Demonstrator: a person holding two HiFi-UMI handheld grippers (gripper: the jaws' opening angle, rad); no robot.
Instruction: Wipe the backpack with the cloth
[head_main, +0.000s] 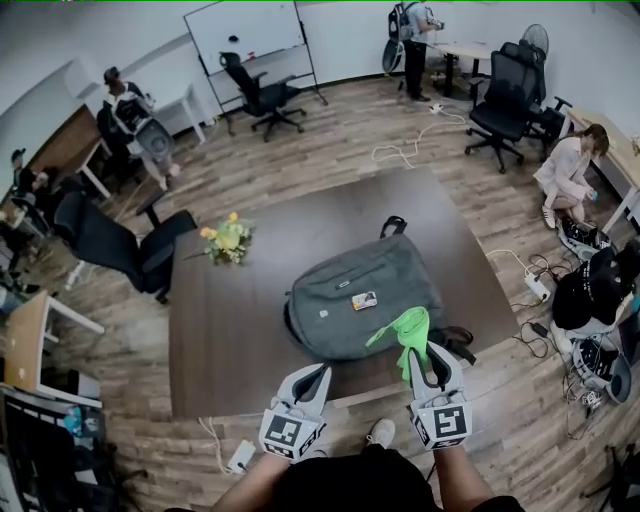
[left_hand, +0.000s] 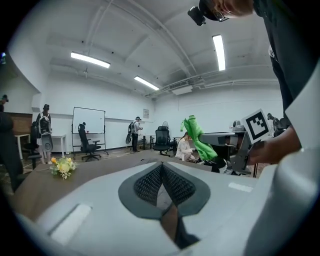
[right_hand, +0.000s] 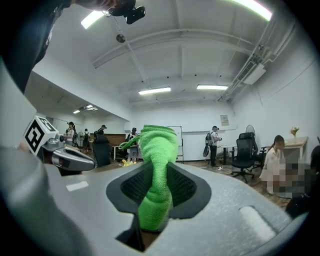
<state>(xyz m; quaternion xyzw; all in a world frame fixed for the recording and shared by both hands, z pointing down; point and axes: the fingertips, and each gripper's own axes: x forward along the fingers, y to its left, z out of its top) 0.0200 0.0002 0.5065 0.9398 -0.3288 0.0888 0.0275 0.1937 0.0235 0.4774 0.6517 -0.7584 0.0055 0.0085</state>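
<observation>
Right gripper (head_main: 431, 362) is clamped on the green cloth (head_main: 405, 330), held by the backpack's (head_main: 350, 290) near right corner. Left gripper (head_main: 310, 380) is closed on nothing, just beside. Backpack lies flat mid-table (head_main: 230, 330). Cloth looks clear of the fabric, so likely all wiping is left.

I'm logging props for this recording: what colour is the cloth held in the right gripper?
Bright green. The cloth shows best in the right gripper view.
</observation>
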